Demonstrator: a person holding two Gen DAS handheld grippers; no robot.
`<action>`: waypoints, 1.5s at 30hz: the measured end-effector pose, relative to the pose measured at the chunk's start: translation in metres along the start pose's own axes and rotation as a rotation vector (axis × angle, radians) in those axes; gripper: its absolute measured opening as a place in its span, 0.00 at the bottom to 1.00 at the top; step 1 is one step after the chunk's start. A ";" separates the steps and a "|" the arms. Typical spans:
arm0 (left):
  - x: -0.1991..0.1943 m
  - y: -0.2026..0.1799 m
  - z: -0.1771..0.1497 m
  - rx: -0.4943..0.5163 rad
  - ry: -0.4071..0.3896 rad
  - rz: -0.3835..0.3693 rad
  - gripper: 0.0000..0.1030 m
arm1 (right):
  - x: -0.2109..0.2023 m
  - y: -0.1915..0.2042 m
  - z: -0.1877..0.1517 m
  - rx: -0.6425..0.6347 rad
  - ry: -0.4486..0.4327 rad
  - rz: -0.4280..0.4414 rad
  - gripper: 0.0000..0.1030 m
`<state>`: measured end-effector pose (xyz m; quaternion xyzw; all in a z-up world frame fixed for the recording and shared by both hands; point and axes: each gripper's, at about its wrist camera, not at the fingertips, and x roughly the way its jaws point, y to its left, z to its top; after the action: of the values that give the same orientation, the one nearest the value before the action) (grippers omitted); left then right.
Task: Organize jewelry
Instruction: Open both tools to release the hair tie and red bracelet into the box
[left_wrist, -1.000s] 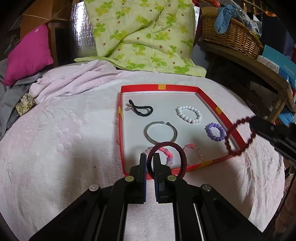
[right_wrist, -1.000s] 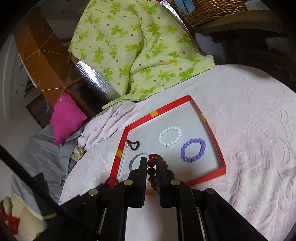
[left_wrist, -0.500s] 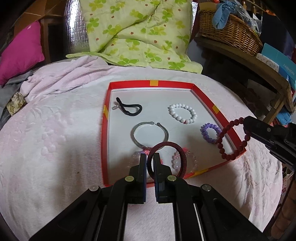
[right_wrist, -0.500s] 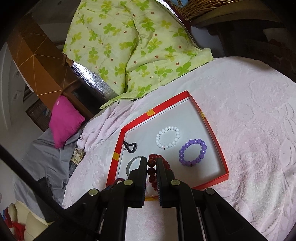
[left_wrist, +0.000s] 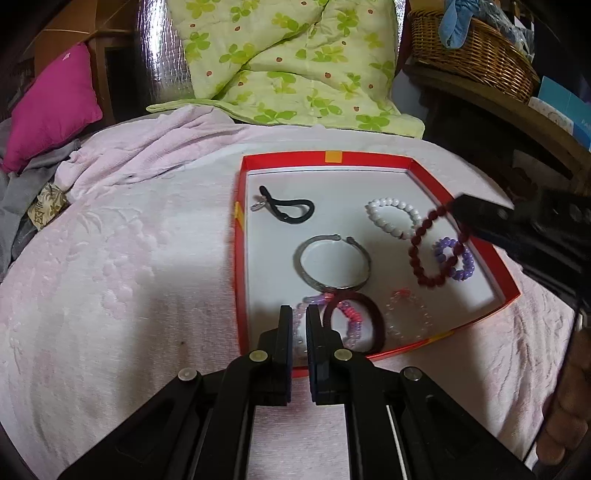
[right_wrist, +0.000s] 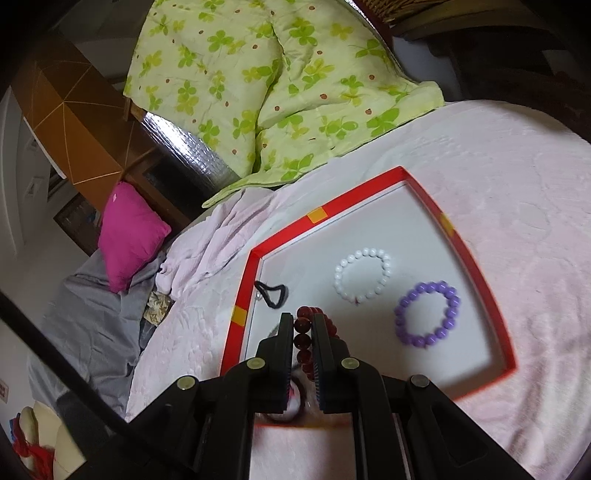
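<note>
A red-rimmed tray (left_wrist: 509, 284) with a white floor lies on the pink bedspread. In it are a black hair tie (left_wrist: 290, 210), a white bead bracelet (left_wrist: 392, 217), a silver bangle (left_wrist: 332, 266), a purple bead bracelet (left_wrist: 455, 258), a pink-purple bracelet (left_wrist: 351, 317) and a clear pink one (left_wrist: 406, 317). My left gripper (left_wrist: 300, 317) is shut on a maroon band (left_wrist: 373, 317) over the tray's near edge. My right gripper (right_wrist: 303, 328) is shut on a dark red bead bracelet (left_wrist: 428, 254), which hangs above the tray's right side.
A green clover quilt (left_wrist: 288, 62) lies behind the tray. A magenta pillow (left_wrist: 48, 107) sits far left. A wicker basket (left_wrist: 469, 48) stands on a wooden shelf at the right. Pink bedspread (left_wrist: 129, 258) surrounds the tray.
Both grippers have moved forward over the tray. The right gripper has carried the dark red beads in from beyond the right rim to above the purple bracelet.
</note>
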<state>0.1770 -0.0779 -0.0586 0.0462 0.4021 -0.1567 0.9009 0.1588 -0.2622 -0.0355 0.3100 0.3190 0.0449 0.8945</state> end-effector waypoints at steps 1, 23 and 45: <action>0.000 0.002 0.000 0.001 0.001 0.003 0.07 | 0.004 -0.001 0.001 0.009 -0.007 0.004 0.11; -0.009 0.004 -0.008 0.031 0.014 0.069 0.08 | 0.019 -0.029 0.005 0.061 0.024 -0.120 0.14; -0.023 0.014 -0.006 -0.029 -0.025 0.152 0.72 | 0.004 -0.013 -0.005 -0.133 0.062 -0.251 0.24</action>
<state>0.1625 -0.0572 -0.0464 0.0615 0.3884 -0.0827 0.9157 0.1568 -0.2690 -0.0486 0.2064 0.3788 -0.0366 0.9014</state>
